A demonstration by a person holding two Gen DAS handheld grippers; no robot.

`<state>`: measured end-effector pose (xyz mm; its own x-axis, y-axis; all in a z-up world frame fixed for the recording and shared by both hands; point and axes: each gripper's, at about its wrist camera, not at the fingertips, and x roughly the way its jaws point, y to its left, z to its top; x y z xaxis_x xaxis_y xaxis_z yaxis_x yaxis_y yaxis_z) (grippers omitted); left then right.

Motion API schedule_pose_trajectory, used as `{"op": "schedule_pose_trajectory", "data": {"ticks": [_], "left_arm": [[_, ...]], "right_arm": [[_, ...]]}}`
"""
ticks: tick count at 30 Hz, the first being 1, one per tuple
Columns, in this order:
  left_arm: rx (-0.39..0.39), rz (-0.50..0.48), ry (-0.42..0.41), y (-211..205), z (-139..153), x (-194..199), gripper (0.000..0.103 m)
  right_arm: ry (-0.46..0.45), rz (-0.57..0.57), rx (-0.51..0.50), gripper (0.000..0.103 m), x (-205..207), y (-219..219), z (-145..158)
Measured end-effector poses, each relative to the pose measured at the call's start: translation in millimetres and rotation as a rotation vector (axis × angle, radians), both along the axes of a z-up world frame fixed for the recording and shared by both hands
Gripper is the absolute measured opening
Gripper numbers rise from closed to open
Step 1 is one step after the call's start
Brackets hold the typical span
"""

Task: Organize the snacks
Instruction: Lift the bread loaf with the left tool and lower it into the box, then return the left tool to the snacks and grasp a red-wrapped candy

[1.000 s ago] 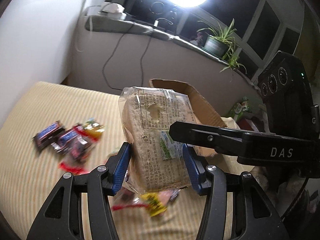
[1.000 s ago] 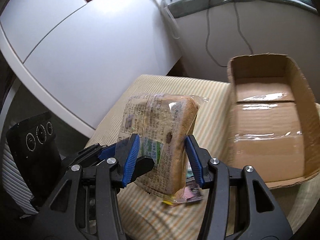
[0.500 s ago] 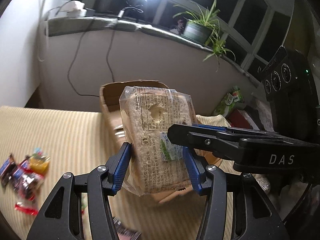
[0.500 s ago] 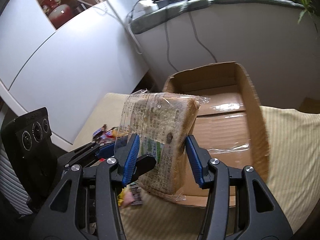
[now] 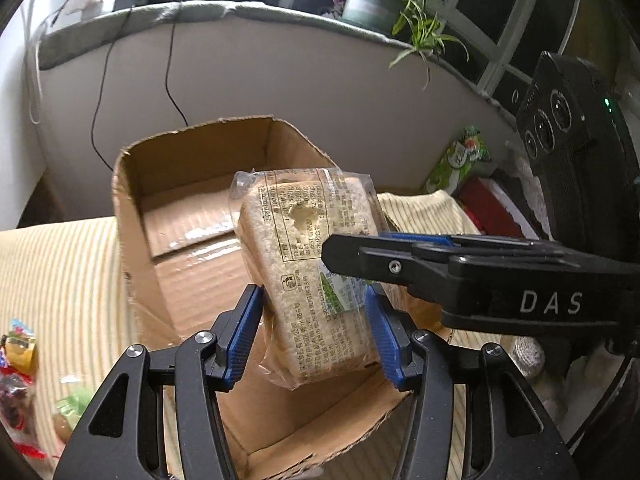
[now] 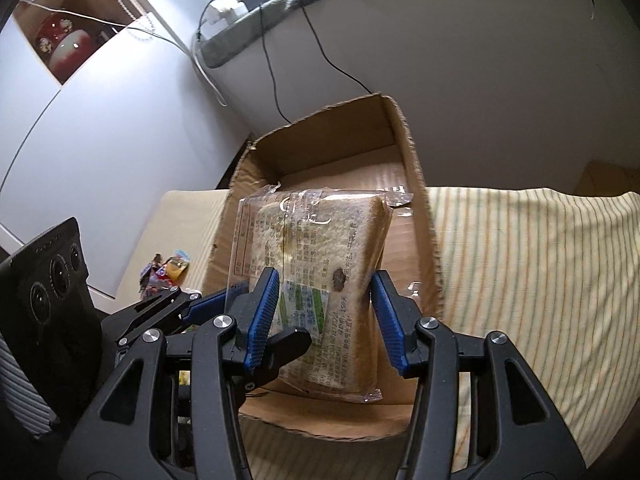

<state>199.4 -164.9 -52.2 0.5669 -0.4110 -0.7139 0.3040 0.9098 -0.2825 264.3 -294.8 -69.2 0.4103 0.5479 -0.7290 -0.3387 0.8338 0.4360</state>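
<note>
A clear-wrapped packet of sliced bread (image 5: 304, 248) (image 6: 320, 248) hangs upright over the open cardboard box (image 5: 132, 208) (image 6: 416, 200), held from two sides. My left gripper (image 5: 312, 308) is shut on its lower part, blue pads pressing both faces. My right gripper (image 6: 325, 292) is shut on it too; its black finger (image 5: 440, 264) crosses the left wrist view from the right. In the right wrist view a left gripper finger (image 6: 188, 308) reaches in from the lower left. The box interior shows only taped flaps. Loose wrapped snacks (image 5: 16, 360) (image 6: 164, 272) lie left of the box.
The box sits on a striped yellow cloth (image 6: 520, 260). Behind it are a pale wall with hanging cables (image 5: 100, 92) and a sill with a potted plant (image 5: 372, 4). A green packet (image 5: 460, 160) and a red box (image 5: 488, 208) lie at the far right. White cabinets (image 6: 80, 140) stand left.
Both grippers have carried the bread packet sideways from above the snack pile to above the open box. The snacks have slid to the left edge of the views. The grip is unchanged.
</note>
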Motion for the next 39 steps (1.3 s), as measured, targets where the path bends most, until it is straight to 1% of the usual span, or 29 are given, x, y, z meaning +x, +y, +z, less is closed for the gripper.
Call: {"op": "schedule_pose_trajectory", "data": {"ticks": [9,11,13,16,24,27,30,33,36,38,39], "left_arm": [[0.047,-0.019,0.016,-11,-5,2,0.051],[0.051,-0.013,0.016,-10,-5,2,0.051],[0.051,-0.009,0.013,-9,-4,1,0.051],[0.054,0.004,0.006,-4,-1,-2,0.051],[0.037,0.031,-0.029,12,14,-18,0.051],[0.022,0.045,-0.056,21,21,-28,0.051],[0.004,0.063,-0.078,34,27,-38,0.052],[0.007,0.085,-0.101,51,33,-51,0.052],[0.010,0.108,-0.118,67,37,-63,0.052],[0.015,0.132,-0.130,81,40,-72,0.052],[0.016,0.144,-0.135,88,41,-76,0.052]], "right_arm": [[-0.033,-0.031,-0.061,0.052,-2,-3,3],[-0.039,-0.038,-0.062,0.056,-3,-4,5],[-0.056,-0.046,-0.079,0.061,-5,-4,8],[-0.076,-0.048,-0.096,0.066,-11,-1,13],[-0.145,-0.062,-0.138,0.071,-34,9,31],[-0.179,-0.067,-0.145,0.071,-46,14,38],[-0.213,-0.072,-0.130,0.071,-60,17,45],[-0.247,-0.073,-0.104,0.071,-75,21,52],[-0.268,-0.053,-0.125,0.071,-87,31,55],[-0.280,-0.026,-0.155,0.075,-97,42,56],[-0.279,-0.012,-0.161,0.081,-100,46,56]]}}
